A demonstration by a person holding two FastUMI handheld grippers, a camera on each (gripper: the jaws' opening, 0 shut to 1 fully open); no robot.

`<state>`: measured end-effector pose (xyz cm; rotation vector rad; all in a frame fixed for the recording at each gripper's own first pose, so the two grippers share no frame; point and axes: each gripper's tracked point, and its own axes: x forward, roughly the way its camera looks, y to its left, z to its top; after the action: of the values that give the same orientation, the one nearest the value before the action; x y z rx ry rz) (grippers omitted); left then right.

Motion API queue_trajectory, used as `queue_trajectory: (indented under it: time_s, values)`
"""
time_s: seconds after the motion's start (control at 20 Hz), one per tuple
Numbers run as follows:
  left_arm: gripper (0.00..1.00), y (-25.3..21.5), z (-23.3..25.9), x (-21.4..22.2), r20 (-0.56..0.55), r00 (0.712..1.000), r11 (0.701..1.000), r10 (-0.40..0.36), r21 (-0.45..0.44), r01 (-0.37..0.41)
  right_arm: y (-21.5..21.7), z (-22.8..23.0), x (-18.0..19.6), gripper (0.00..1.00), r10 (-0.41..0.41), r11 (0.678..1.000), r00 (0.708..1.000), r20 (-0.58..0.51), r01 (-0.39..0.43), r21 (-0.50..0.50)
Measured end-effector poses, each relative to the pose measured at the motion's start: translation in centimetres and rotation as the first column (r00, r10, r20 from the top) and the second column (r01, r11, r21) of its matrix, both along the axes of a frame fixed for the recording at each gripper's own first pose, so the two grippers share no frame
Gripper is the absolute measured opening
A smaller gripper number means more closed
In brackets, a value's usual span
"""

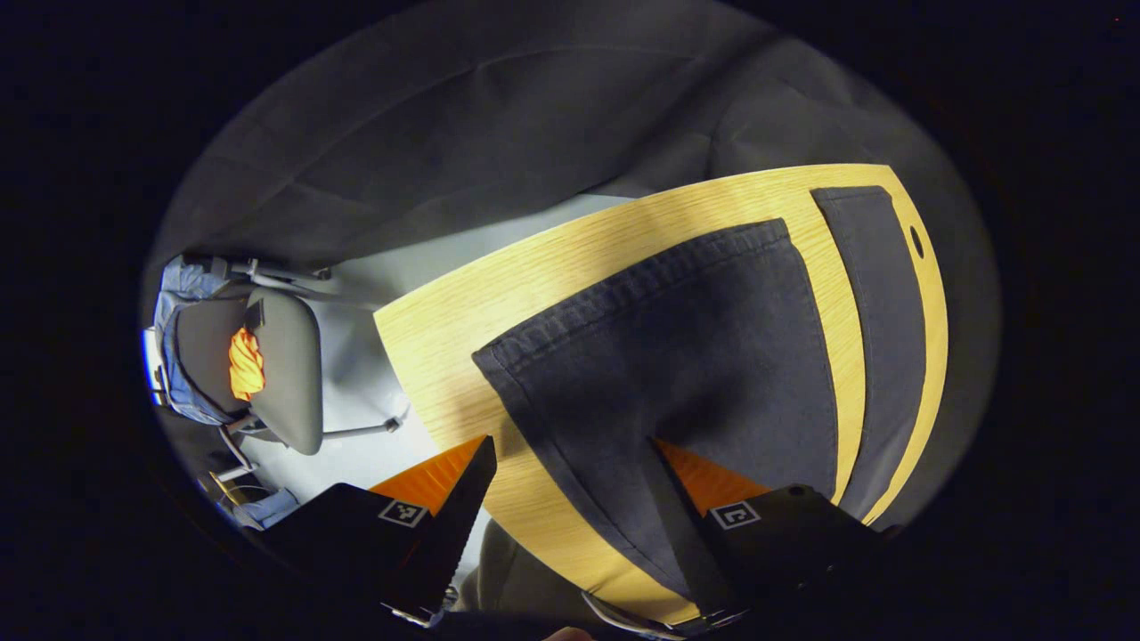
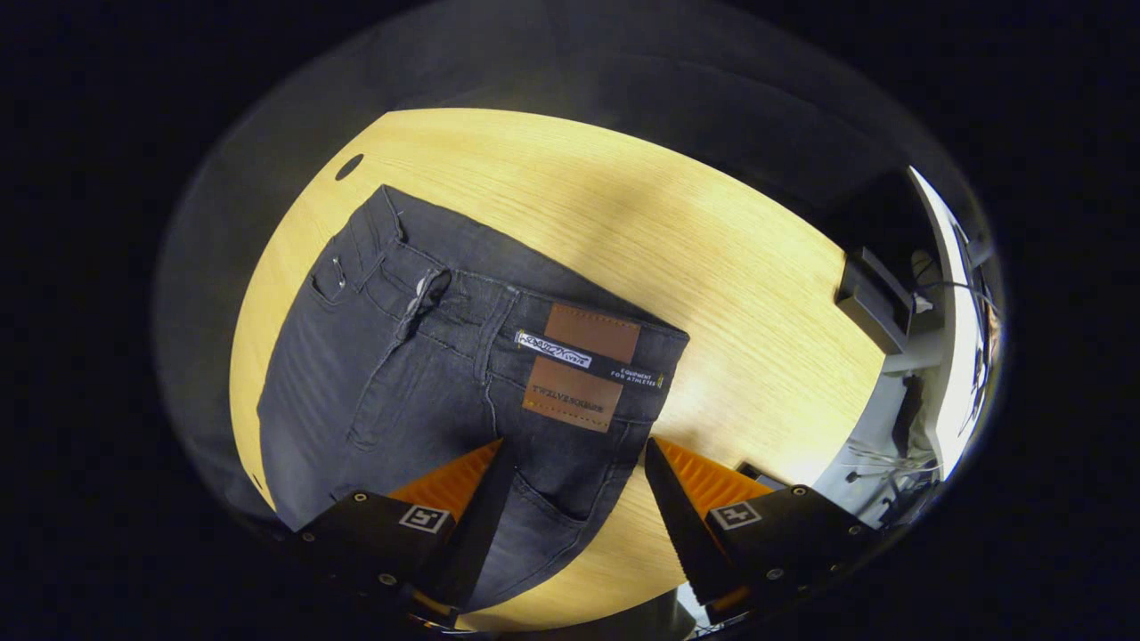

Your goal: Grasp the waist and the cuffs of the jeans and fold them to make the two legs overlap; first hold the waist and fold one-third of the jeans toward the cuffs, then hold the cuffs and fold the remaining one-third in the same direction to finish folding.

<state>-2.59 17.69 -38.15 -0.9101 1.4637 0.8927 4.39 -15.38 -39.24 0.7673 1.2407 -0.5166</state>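
Jeans (image 2: pixel 427 374) flat on wooden table (image 2: pixel 712 267), both grippers above them with jaws spread.

Left gripper view, left to right: grey chair (image 1: pixel 289 369) with something orange on it, standing on pale floor (image 1: pixel 356 409) beyond the table edge; then left gripper (image 1: pixel 570 499), fingers wide apart, nothing pinched; cuff end of the near leg runs up between the fingers, hem (image 1: pixel 623 285) toward the far side; second leg (image 1: pixel 877 338) lies apart, with a strip of bare wood between the two. Right gripper view, left to right: small dark hole (image 2: pixel 349 166) in the tabletop; waistband with open fly (image 2: pixel 427 298) facing away from the camera; brown leather patch (image 2: pixel 579 365) on the band; right gripper (image 2: pixel 574 503), fingers apart, hovering over the hip area, no grip on cloth; dark box (image 2: pixel 868 298) at the table's right edge.
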Motion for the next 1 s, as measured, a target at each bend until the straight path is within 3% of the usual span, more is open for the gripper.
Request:
queue_trajectory:
  time_s: [0.25,0.35,0.45,0.55,0.65,0.7,0.75,0.8,0.85,1.0]
  values:
    - [0.97,0.3,0.1,0.7,0.007,1.0,0.999,-0.018,0.043,0.017,-0.1,-0.3,0.4,0.8,0.024,0.999,0.999,-0.039,-0.026,-0.04]
    - [0.94,0.3,0.0,1.0,0.012,0.998,0.997,-0.056,0.05,0.055,0.1,-0.1,0.7,0.68,0.042,0.998,0.999,-0.026,-0.044,-0.049]
    - [0.82,0.2,0.0,1.6,0.025,0.996,0.995,-0.082,0.056,0.08,0.2,-0.2,0.8,0.61,0.045,0.998,0.999,-0.005,-0.045,-0.04]
    - [0.7,0.1,0.3,2.1,0.044,0.989,0.988,-0.144,0.063,0.141,0.9,-0.2,1.0,0.41,0.024,1.0,0.999,0.024,-0.024,-0.007]
    - [0.31,0.2,0.0,3.5,0.096,0.98,0.981,-0.174,0.1,0.165,0.8,0.1,1.0,0.25,0.02,1.0,0.998,0.062,-0.021,0.018]
    - [0.12,0.3,0.0,4.2,0.138,0.971,0.978,-0.193,0.105,0.18,0.9,0.1,1.2,0.26,0.003,0.999,0.996,0.085,-0.007,0.048]
    - [0.12,0.7,-0.1,4.5,0.197,0.961,0.976,-0.197,0.129,0.174,1.1,0.0,1.4,0.25,-0.029,0.995,0.992,0.126,0.016,0.1]
    - [0.01,0.4,0.1,5.1,0.213,0.958,0.979,-0.194,0.101,0.176,1.3,0.5,1.4,0.25,-0.106,0.984,0.986,0.128,0.085,0.158]
    - [0.01,0.3,0.2,5.3,0.247,0.948,0.978,-0.199,0.106,0.178,1.7,-0.1,2.1,0.09,-0.16,0.969,0.977,0.139,0.128,0.211]
    - [0.01,0.4,0.5,5.5,0.319,0.932,0.984,-0.172,0.094,0.15,1.1,1.2,1.6,0.09,-0.197,0.959,0.963,0.186,0.15,0.239]
